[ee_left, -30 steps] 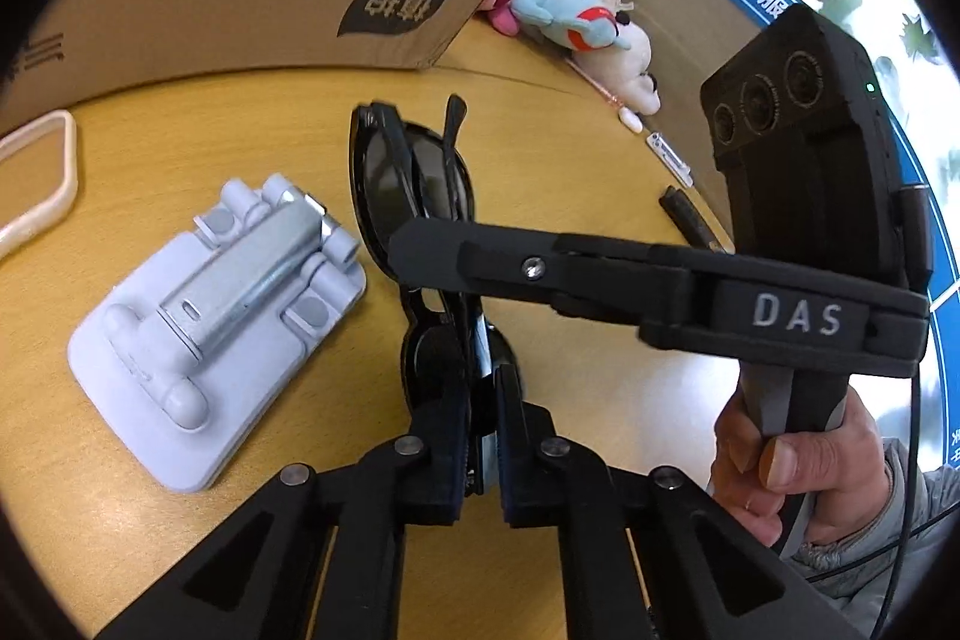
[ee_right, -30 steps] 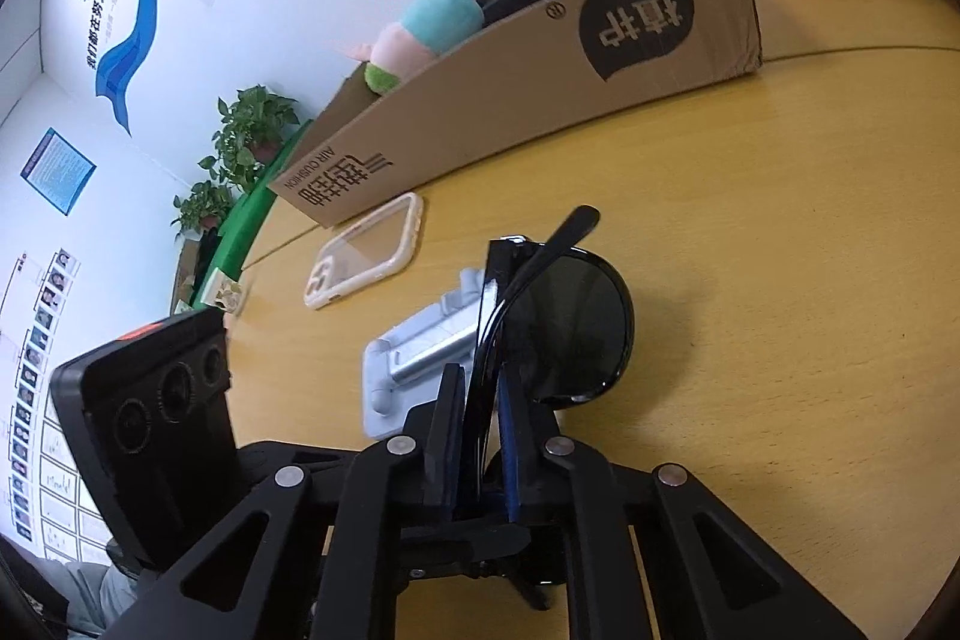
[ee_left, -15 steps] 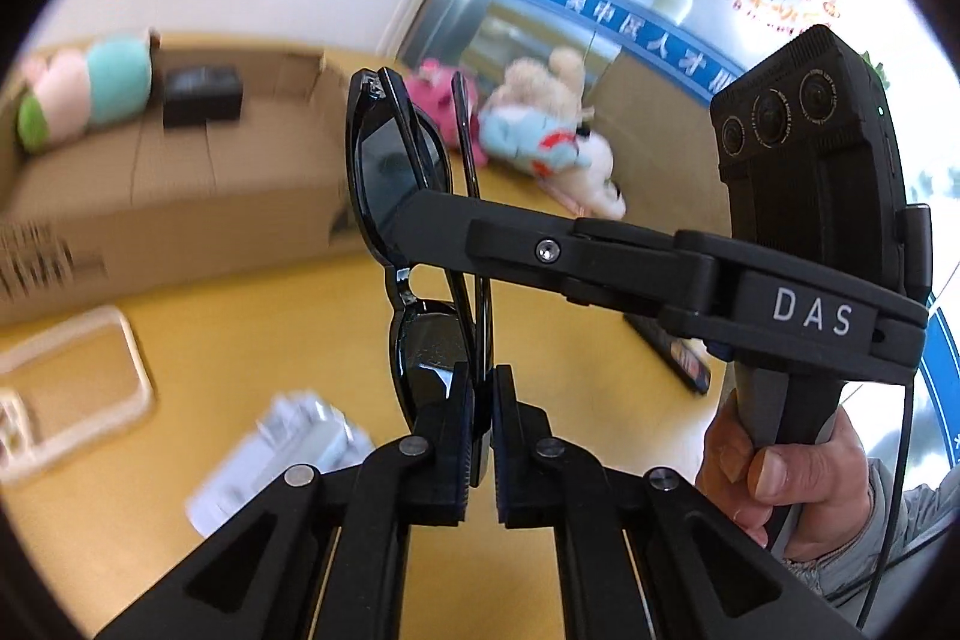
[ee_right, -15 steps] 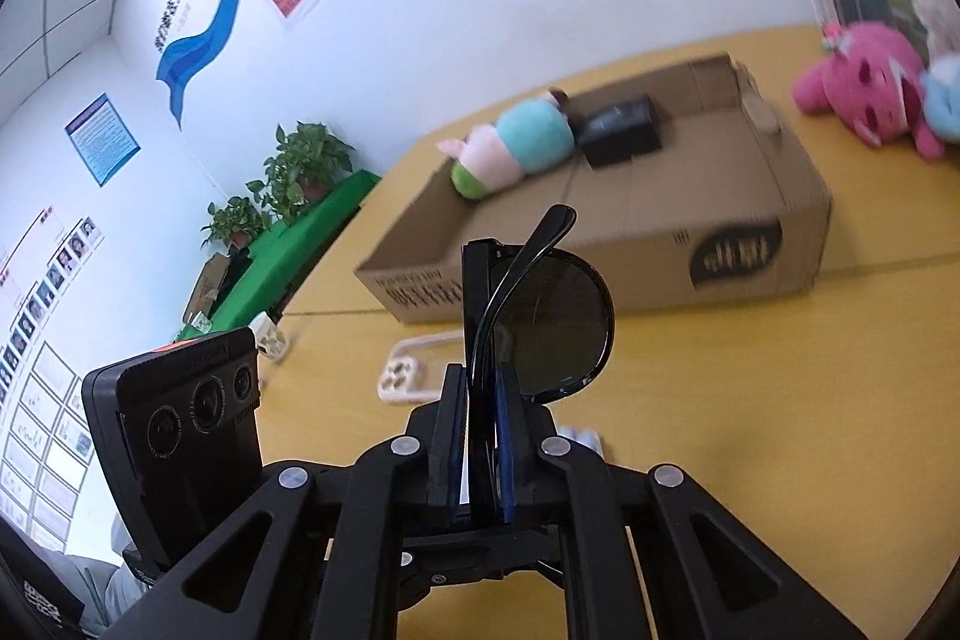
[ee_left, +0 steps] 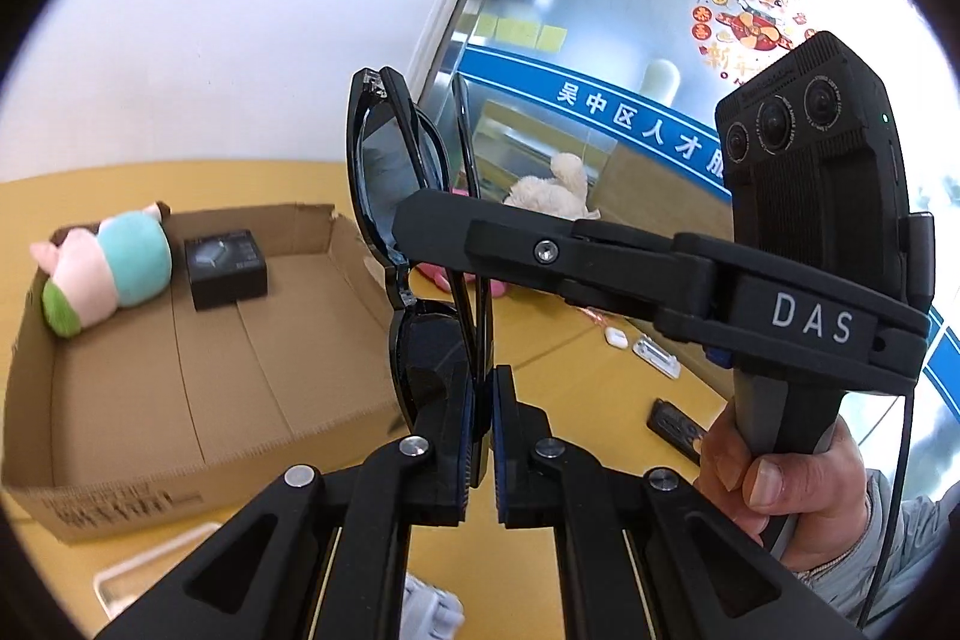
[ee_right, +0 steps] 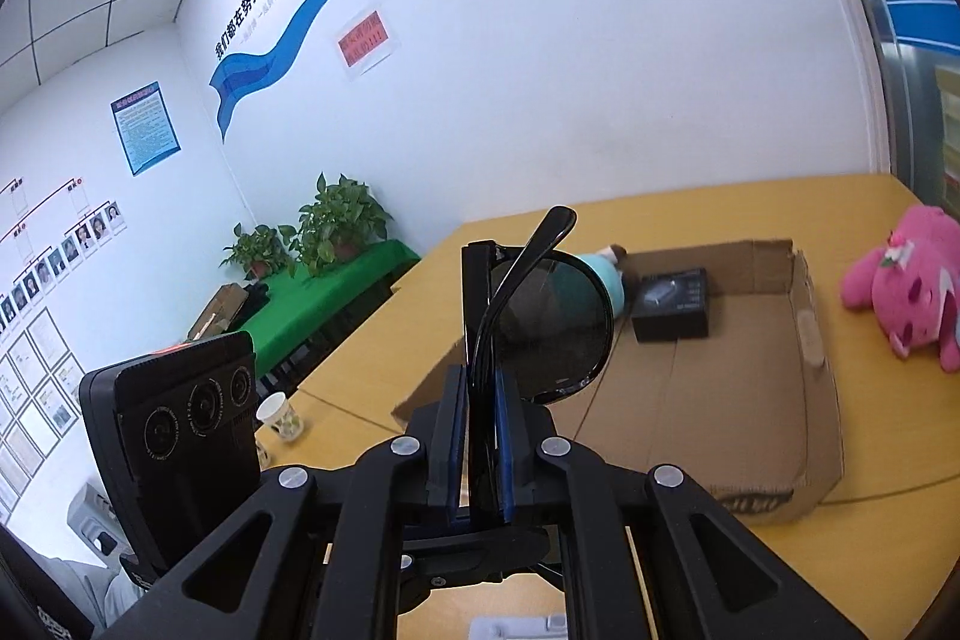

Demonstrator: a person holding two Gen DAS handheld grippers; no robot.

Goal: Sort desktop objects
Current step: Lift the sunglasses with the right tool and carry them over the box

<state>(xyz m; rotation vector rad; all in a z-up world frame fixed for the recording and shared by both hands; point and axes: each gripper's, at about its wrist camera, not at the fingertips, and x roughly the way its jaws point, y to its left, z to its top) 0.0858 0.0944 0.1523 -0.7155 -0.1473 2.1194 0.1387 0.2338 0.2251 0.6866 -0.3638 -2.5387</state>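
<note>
Cardboard box lies open on the yellow table, a plush toy and black case at its far end. Folded black sunglasses hang above it, pinched at one lens each by the left gripper and right gripper. Lower both together onto bare floor, then release.

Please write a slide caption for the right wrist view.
Both grippers hold folded black sunglasses above the cardboard box.
</note>
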